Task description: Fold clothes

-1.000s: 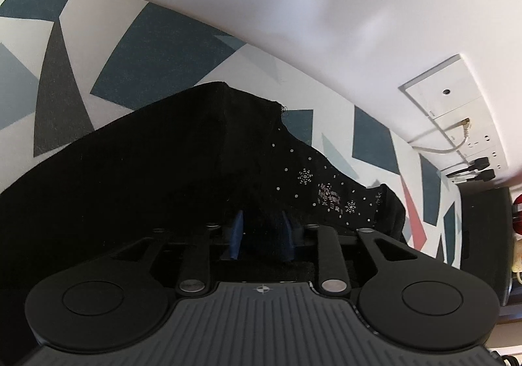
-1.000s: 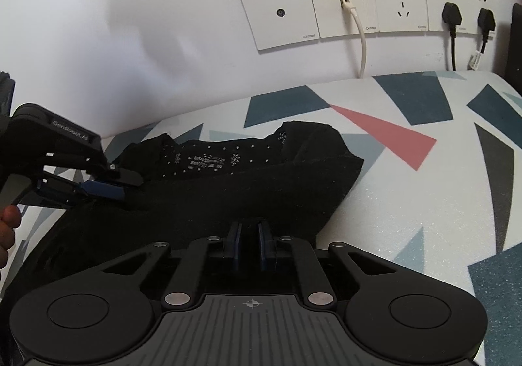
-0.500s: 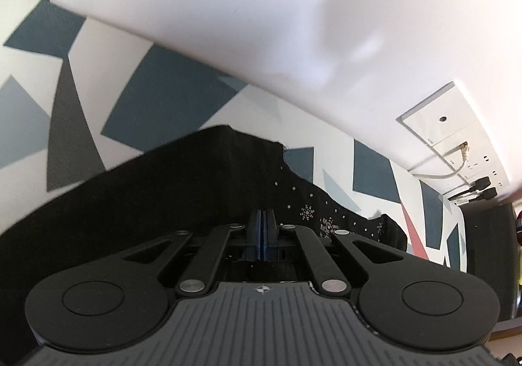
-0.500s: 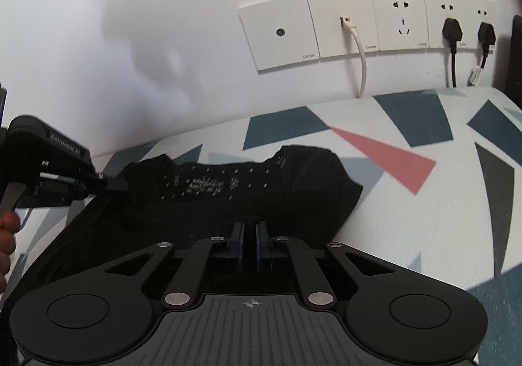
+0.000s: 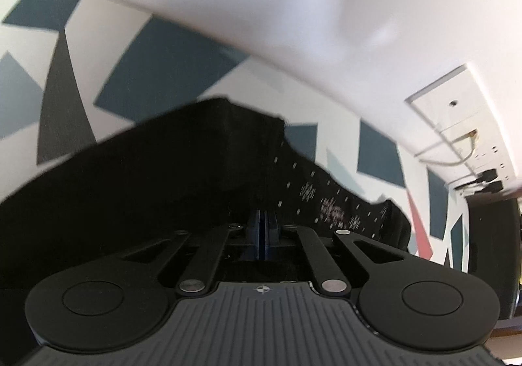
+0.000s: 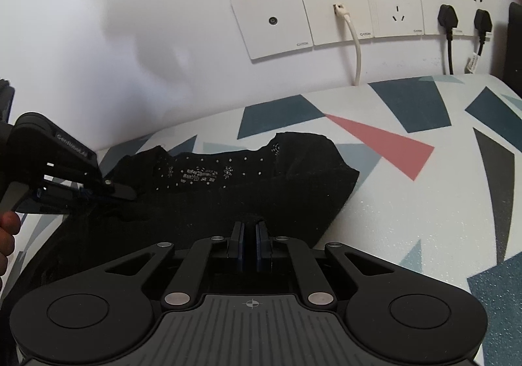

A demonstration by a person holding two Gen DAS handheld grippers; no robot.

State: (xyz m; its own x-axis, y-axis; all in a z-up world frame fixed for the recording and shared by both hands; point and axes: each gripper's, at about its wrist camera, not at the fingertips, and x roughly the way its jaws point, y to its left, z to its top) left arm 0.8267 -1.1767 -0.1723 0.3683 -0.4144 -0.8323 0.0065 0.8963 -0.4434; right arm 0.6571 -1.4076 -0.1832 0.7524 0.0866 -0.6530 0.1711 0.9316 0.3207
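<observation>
Closing within the last second, the left gripper [image 5: 262,229] now has its blue pads together on the near edge of the black garment [image 6: 235,190], where a second ago they stood apart over the cloth. Seen from the right wrist camera, that same tool enters at nine o'clock, a fingertip of the person's hand [image 6: 8,225] showing below it, its tip buried in the cloth's left border. At six o'clock the right gripper [image 6: 249,240] has its pads nearly together, pinching a small ridge of the black fabric at the garment's front edge. The garment lies in the middle of a white cover [image 6: 407,235] printed with blue, grey and red shards, its far band of white dots and snowflake motifs [image 6: 199,175] running from ten toward one o'clock, below a row of wall sockets [image 6: 359,10]. By the look of it the knit is light, soft and limp, sagging wherever it is not held and likely to slip out of a shallow pinch. Two holds set well apart along one edge, taking a full fold of cloth rather than a single layer, would probably carry it best for folding toward the dotted band.
</observation>
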